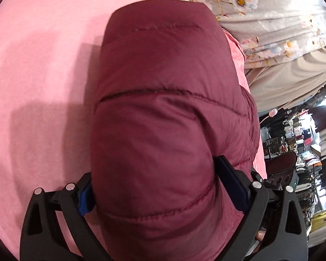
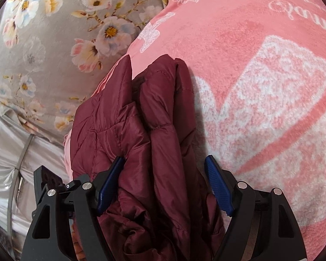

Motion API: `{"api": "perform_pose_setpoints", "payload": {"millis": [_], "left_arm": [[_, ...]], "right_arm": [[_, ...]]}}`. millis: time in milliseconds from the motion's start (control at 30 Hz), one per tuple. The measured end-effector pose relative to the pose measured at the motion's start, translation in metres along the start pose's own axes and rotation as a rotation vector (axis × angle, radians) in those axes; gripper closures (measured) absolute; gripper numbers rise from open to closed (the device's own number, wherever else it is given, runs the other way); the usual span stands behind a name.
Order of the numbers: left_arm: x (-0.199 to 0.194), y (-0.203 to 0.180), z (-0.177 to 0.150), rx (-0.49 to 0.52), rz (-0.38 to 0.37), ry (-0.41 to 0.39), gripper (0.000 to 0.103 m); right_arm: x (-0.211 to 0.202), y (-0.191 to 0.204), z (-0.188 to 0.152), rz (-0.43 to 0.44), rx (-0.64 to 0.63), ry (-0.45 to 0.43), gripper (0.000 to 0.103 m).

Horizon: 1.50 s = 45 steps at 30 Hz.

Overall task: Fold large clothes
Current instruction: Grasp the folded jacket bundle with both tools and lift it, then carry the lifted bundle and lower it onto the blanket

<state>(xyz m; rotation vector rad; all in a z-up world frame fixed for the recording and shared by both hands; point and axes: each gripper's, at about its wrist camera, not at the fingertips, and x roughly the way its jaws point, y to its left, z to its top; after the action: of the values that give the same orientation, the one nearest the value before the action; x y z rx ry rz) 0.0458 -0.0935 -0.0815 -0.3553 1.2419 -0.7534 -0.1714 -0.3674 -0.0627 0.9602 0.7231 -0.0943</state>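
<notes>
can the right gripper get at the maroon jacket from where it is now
Probably yes: the puffy maroon jacket already sits between the right gripper's open jaws on the pink blanket, with nothing in between.

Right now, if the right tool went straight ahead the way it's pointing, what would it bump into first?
The maroon puffer jacket. It already lies between the fingers of the right tool and stretches ahead along its line. Past the jacket's far end comes the pink fleece blanket, though depth is hard to judge there.
</notes>
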Motion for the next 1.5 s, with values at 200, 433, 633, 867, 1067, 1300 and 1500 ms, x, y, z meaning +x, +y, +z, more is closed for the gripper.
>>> {"api": "perform_pose_setpoints", "payload": {"millis": [200,433,633,867,1067,1300,1500], "left_arm": [[0.004,-0.005,0.0,0.037,0.012,0.002,0.009],[-0.006,-0.019,-0.001,0.084,0.041,-0.03,0.031],[-0.034,-0.055,-0.002,0.204,0.022,-0.087,0.06],[-0.088,-0.105,-0.001,0.354,-0.059,-0.191,0.063],[-0.161,-0.159,-0.005,0.523,-0.142,-0.356,0.063],[-0.246,-0.196,-0.015,0.686,-0.212,-0.579,0.063],[-0.301,-0.196,-0.011,0.744,-0.236,-0.726,0.062]], "right_arm": [[0.008,0.002,0.004,0.005,-0.029,0.024,0.035],[0.012,0.005,0.007,0.052,-0.003,0.058,0.067],[-0.016,0.03,0.007,0.052,-0.064,-0.005,0.079],[-0.086,0.085,0.017,0.089,-0.182,-0.171,0.08],[-0.151,0.148,0.026,0.141,-0.324,-0.349,0.08],[-0.2,0.226,0.031,0.21,-0.499,-0.519,0.08],[-0.214,0.278,0.029,0.264,-0.613,-0.587,0.08]]}}
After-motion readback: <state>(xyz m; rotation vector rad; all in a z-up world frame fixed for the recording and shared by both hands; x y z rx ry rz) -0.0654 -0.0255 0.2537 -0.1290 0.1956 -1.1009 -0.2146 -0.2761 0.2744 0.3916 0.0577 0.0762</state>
